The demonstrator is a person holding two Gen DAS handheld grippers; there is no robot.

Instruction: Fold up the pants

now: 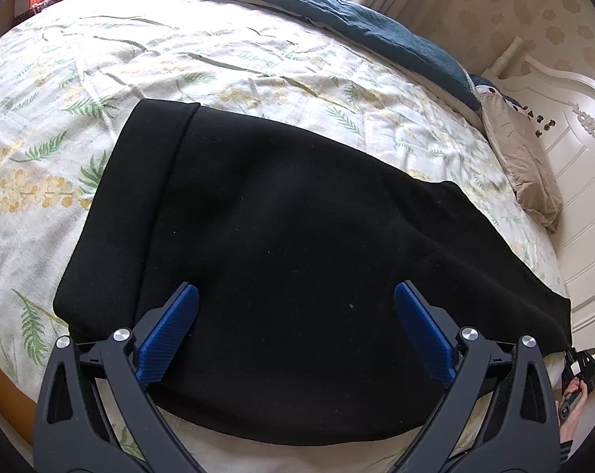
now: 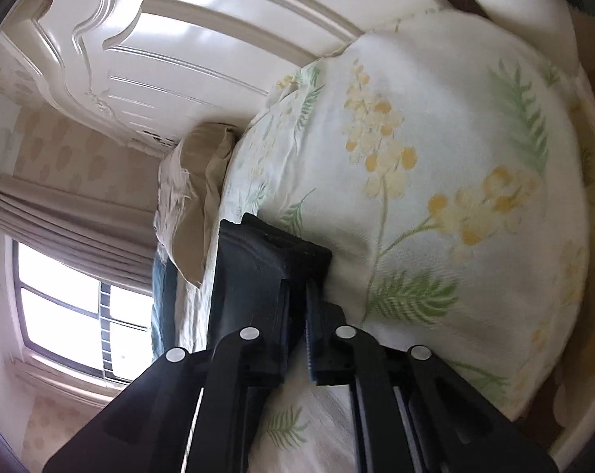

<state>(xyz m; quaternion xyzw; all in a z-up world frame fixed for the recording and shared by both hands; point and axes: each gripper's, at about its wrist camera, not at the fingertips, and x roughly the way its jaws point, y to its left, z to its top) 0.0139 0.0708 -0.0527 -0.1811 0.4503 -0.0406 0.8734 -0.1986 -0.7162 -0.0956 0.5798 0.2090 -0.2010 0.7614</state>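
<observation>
The black pants [image 1: 289, 236] lie spread flat on the bed's floral bedspread [image 1: 100, 79], reaching from about 10 o'clock down to 4 o'clock in the left wrist view. The left claw [image 1: 296, 295] hangs over them at 6 o'clock, its blue pads [image 1: 167, 339] spread wide with nothing between them. In the right wrist view, the right claw [image 2: 297, 299] at 6 o'clock is pinched tight on a folded edge of the pants [image 2: 258, 260]. A tan pillow [image 2: 194, 197] sits at 9 o'clock, beside the white headboard [image 2: 159, 47], with a window [image 2: 68, 307] at 8 o'clock.
</observation>
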